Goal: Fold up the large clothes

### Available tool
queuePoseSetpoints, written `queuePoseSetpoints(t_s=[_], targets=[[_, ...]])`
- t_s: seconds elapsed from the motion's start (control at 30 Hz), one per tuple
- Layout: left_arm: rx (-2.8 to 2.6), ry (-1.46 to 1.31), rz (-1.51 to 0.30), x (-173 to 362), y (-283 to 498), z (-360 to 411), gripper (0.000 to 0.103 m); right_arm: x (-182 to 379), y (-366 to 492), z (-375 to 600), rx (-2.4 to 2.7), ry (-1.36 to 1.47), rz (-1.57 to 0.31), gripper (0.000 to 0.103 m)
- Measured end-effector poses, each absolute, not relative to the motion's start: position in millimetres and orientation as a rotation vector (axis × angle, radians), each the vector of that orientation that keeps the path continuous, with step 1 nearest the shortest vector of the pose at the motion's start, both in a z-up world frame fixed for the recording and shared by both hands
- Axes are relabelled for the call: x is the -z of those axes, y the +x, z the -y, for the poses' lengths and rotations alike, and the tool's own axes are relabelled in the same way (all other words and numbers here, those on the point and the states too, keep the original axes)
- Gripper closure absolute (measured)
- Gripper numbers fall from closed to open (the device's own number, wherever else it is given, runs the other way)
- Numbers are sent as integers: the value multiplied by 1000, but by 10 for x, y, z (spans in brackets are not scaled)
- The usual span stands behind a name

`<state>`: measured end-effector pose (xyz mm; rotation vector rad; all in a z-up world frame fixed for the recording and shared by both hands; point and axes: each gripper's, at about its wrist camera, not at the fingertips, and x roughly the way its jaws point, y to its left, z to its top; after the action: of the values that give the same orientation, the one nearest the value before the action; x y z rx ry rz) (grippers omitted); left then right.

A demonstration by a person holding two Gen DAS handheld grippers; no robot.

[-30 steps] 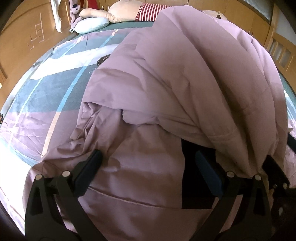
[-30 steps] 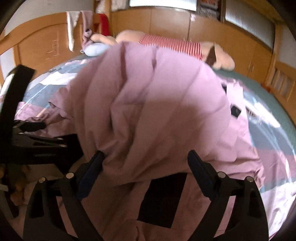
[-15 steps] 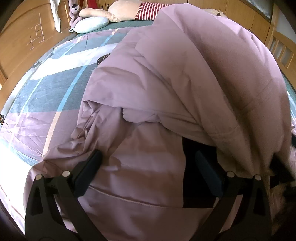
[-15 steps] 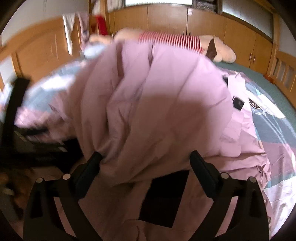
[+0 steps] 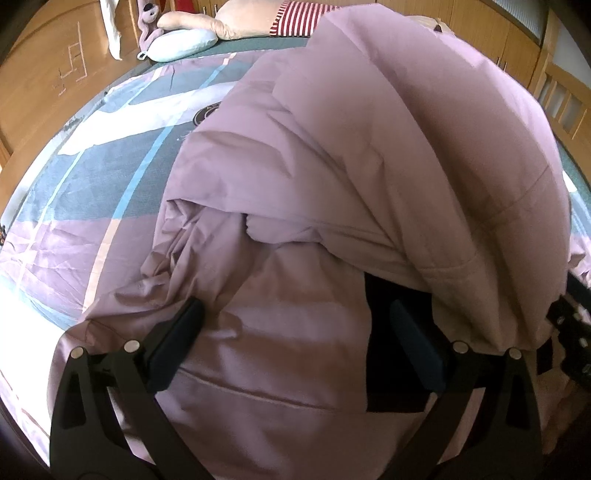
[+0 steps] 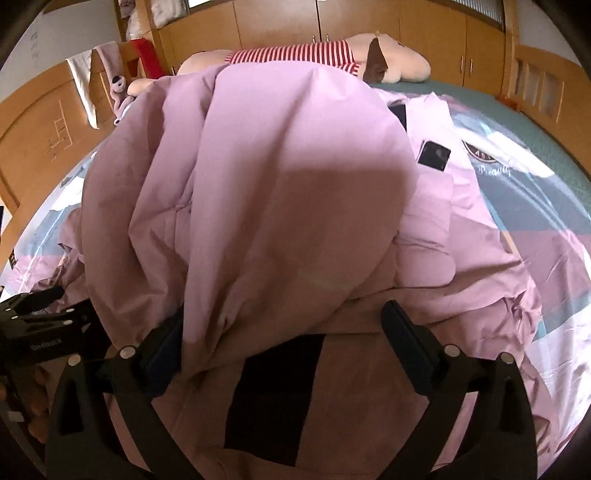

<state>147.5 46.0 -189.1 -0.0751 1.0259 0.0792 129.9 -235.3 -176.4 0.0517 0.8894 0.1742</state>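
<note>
Lengthwise, pink coat (image 6: 280, 206) runs toward plush toy (image 6: 388, 70).

1. Through the left wrist view we look forward and steeply down along the left hand-held gripper (image 5: 295, 339), close over the pink padded coat (image 5: 369, 166) heaped on the bed (image 5: 74, 206).
2. Through the right wrist view we look the same way along the right hand-held gripper (image 6: 284, 332), just as near, slightly further right.
3. Both views share the coat's raised fold, the striped plush toy (image 6: 295, 55) at the far end and the wooden cupboards (image 6: 277, 22).
4. Each view catches the other hand-held gripper at its edge.
</note>
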Motion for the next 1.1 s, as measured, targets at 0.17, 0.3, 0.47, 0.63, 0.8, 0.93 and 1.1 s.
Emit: queuePoseSetpoints(t_s=[0.17, 0.3, 0.47, 0.63, 0.8, 0.93, 1.1], targets=[[-118, -91, -947, 1646, 1219, -642, 2, 1486, 1020, 2374, -205, 37, -786, 4], [-153, -84, -929, 1543, 974, -813, 2, 1321, 812, 2371, -198, -37, -744, 4], [-132, -181, -862, 1372, 538, -1069, 2, 1349, 280, 2538, -99, -97, -705, 4], [-14, -240, -725, 1121, 99, -1195, 2, 1365, -150, 2888, -10, -27, -767, 4], [5, -251, -723, 1032, -204, -1265, 2, 1241, -498, 3197, 52, 0, -833, 4], [-11, -280, -783, 1125, -379, -1329, 2, 1330, -673, 3397, 35, 89, -962, 4], [-46, -280, -843, 1269, -497, -1460, 2, 1494, -809, 3516, 52, 124, -1065, 4]])
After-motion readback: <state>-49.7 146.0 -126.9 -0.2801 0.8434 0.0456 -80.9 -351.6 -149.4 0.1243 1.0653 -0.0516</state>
